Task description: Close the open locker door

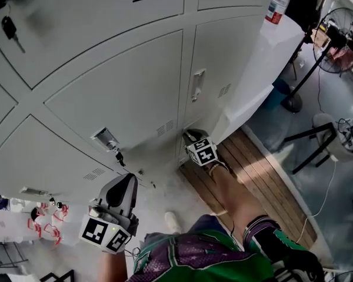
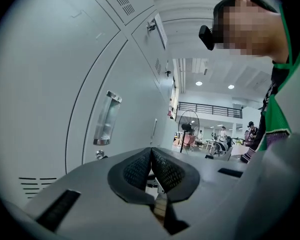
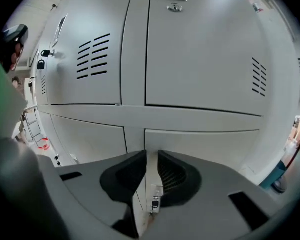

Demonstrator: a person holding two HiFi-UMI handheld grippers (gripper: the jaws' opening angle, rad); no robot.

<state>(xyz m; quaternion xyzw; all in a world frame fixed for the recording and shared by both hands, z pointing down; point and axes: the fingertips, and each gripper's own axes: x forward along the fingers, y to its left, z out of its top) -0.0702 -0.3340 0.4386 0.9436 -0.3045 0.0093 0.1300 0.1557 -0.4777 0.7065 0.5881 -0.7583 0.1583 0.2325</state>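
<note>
A bank of pale grey lockers (image 1: 117, 93) fills the head view, and every door I can see lies flush with the frame. My right gripper (image 1: 188, 134) points at the right column, just below the door with the recessed handle (image 1: 197, 86). In the right gripper view its jaws (image 3: 151, 156) stand open by a narrow slit. Only the locker's upright divider and a small fitting (image 3: 154, 204) lower down show through the slit. My left gripper (image 1: 128, 178) hangs lower left with its pads (image 2: 140, 169) shut together on nothing, beside a door handle (image 2: 106, 119).
Keys hang from locks at the upper left (image 1: 9, 27) and mid-left (image 1: 116, 155). A bottle (image 1: 277, 2) stands on the white top to the right. A floor fan (image 1: 335, 34) stands further right, with its base (image 1: 291, 103) on the floor. Wooden boards (image 1: 253, 175) lie under my right arm.
</note>
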